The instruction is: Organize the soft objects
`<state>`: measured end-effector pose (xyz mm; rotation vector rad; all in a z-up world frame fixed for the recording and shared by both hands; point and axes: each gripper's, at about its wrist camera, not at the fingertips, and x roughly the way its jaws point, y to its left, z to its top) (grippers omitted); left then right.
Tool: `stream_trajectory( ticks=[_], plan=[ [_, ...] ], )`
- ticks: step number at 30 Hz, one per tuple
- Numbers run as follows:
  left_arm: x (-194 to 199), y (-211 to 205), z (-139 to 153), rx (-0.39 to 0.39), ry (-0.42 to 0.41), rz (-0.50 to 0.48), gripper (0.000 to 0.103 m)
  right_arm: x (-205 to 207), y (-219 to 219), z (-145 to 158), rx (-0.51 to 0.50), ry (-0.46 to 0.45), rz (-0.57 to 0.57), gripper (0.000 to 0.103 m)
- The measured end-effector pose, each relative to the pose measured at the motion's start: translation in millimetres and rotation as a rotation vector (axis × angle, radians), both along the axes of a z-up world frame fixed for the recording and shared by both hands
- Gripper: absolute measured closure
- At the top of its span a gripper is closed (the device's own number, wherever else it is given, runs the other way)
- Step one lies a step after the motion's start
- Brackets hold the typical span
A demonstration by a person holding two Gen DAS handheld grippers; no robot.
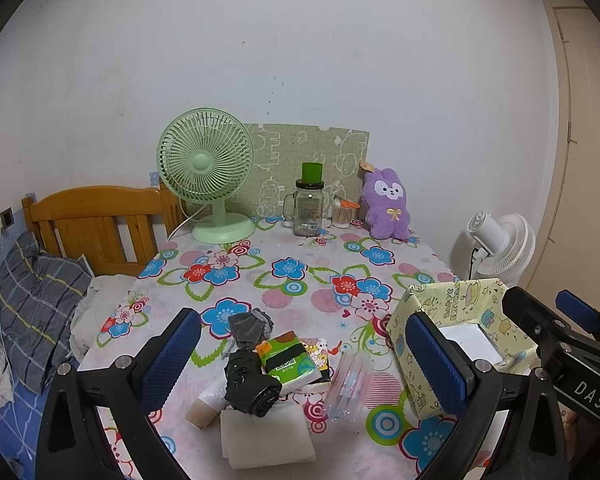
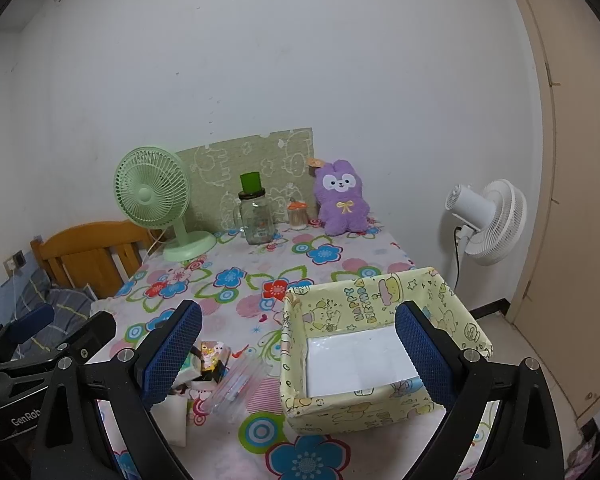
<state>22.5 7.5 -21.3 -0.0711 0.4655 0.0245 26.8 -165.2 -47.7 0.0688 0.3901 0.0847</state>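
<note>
Both grippers, left gripper point(image 1: 304, 356) and right gripper point(image 2: 298, 354), have jaws spread and empty. Between your left jaws lies the grey sock point(image 1: 249, 330); pinch it mid-bundle, then carry it to the yellow box point(image 2: 380, 300) between your right jaws.

— What stands by the green desk fan point(image 1: 206, 168)?

— Right of it, a glass mug jar point(image 1: 308, 210) with a green cup on its lid, then a cotton-swab holder point(image 1: 344, 214). A green cartoon-print board point(image 1: 312, 160) leans behind them.

— And off the table?

— A wooden headboard point(image 1: 96, 224) left of the fan; a white floor fan point(image 2: 486, 220) far right.
</note>
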Motion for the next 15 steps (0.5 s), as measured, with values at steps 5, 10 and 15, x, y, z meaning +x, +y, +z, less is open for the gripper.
stream_trajectory(
  ticks=[5, 10, 15],
  plan=[
    [-0.6, 0.8, -1.3, 0.001, 0.001, 0.001, 0.001, 0.0, 0.0, 0.2, -0.001, -0.002, 0.0, 0.005],
    [-1.0, 3.4, -3.9, 0.006, 0.003, 0.005, 0.002, -0.1, 0.4, 0.0, 0.0, -0.001, 0.002, 0.005],
    [0.3, 4.8, -4.3, 0.012, 0.002, 0.009, 0.002, 0.0, 1.3, -0.2, -0.001, -0.001, 0.002, 0.005]
  ],
)
